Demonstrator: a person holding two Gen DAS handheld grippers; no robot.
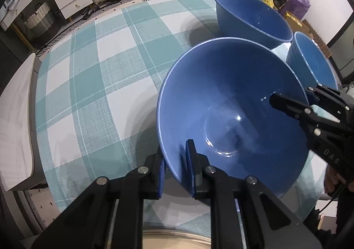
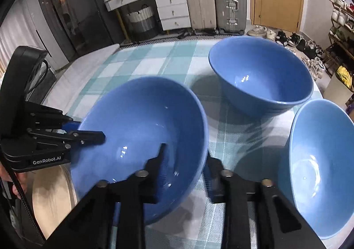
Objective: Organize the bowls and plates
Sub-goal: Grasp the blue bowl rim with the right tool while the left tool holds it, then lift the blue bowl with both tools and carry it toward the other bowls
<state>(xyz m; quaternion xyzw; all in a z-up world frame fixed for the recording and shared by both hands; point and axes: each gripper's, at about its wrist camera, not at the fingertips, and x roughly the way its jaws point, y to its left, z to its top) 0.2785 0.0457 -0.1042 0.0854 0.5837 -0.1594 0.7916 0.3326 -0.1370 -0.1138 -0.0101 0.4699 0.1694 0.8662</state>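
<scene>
Three blue bowls stand on the checked tablecloth. My left gripper (image 1: 176, 173) is shut on the near rim of the nearest blue bowl (image 1: 230, 103), one finger inside and one outside. My right gripper (image 2: 184, 160) straddles the opposite rim of that same bowl (image 2: 141, 129), one finger inside and one outside, with a visible gap at the outer finger. It also shows in the left wrist view (image 1: 292, 101). A second bowl (image 2: 261, 74) stands farther back. A third bowl (image 2: 318, 160) stands at the right.
The teal and white checked cloth (image 1: 106, 76) covers the table. A pale wooden round edge (image 2: 50, 193) shows below the held bowl. Suitcases (image 2: 230, 3), a drawer unit (image 2: 172, 8) and shoe racks (image 2: 340, 34) stand beyond the table.
</scene>
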